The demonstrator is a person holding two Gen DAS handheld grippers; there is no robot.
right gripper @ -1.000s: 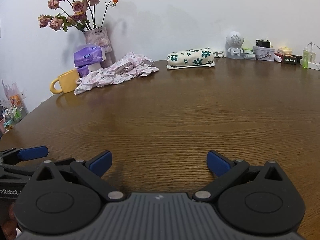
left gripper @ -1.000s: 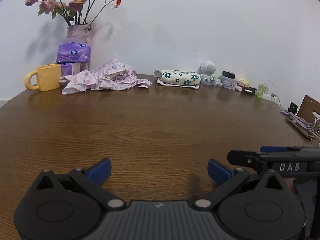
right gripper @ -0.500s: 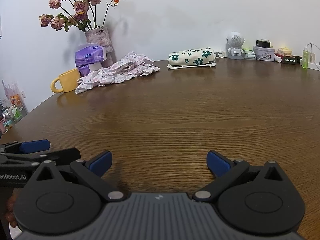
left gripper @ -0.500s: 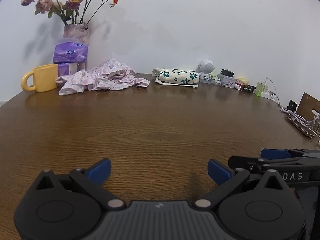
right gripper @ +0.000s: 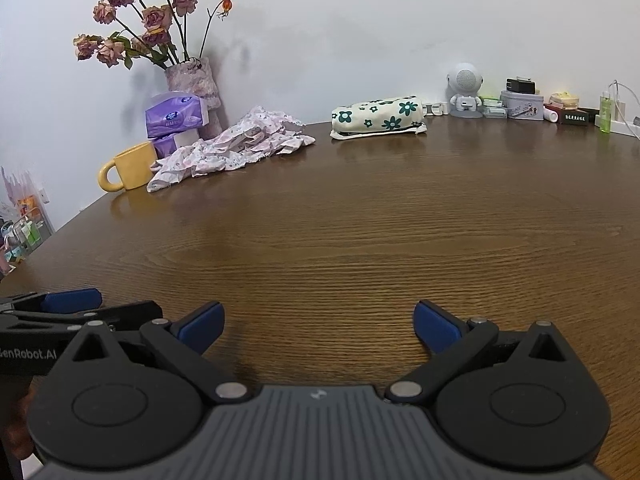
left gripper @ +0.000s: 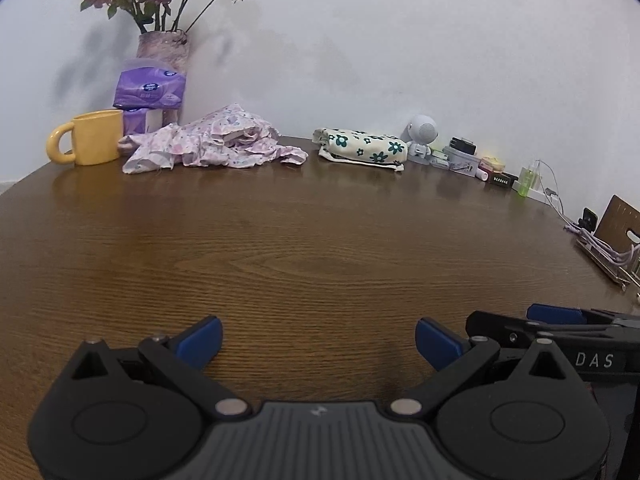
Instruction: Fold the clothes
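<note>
At far table edge (left gripper: 280,208): crumpled garment (left gripper: 212,144), folds indistinct; tongs apart.

Left gripper (left gripper: 318,338): lower centre of its own view, jaws spread wide, blue fingertips (left gripper: 200,340) apart with nothing between them. Right gripper (right gripper: 316,324): lower centre of its view, likewise spread wide and empty. Each appears side-on at the other's lower frame edge, level and close beside it.

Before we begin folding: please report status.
Both grippers open, left, right. Floral garment crumpled at far edge. Yellow mug beside it.
</note>
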